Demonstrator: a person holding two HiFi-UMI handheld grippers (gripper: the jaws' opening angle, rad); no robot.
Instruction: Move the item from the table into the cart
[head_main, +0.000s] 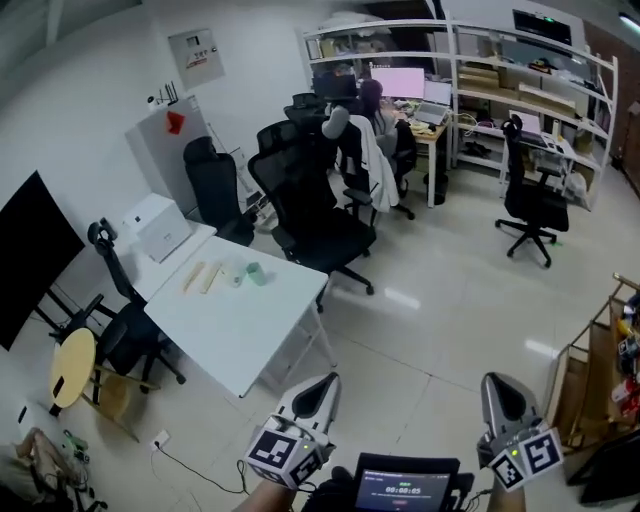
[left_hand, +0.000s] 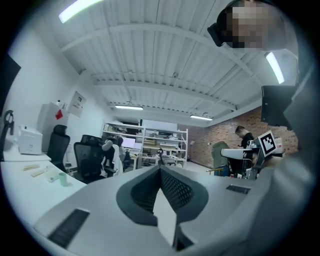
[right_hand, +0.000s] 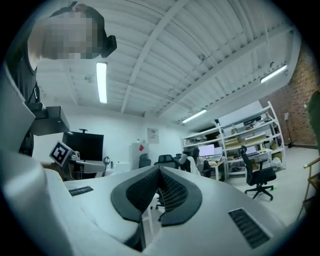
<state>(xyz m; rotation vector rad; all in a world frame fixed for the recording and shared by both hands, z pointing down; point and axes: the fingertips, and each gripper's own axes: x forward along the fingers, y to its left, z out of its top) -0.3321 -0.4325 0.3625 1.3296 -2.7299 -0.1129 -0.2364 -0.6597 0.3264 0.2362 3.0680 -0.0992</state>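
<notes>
Meanwhile, the left gripper (head_main: 322, 384) and the right gripper (head_main: 499, 384) were both closed and empty, and the cart (head_main: 578, 386) held colourful items.

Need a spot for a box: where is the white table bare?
The white table is bare across its near half, from the green cup to the near corner. The far end is crowded: pale sticks, a small white object, the green cup, with a white box beyond.

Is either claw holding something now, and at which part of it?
Nothing is held: the left claw and the right claw are both shut and empty.
</notes>
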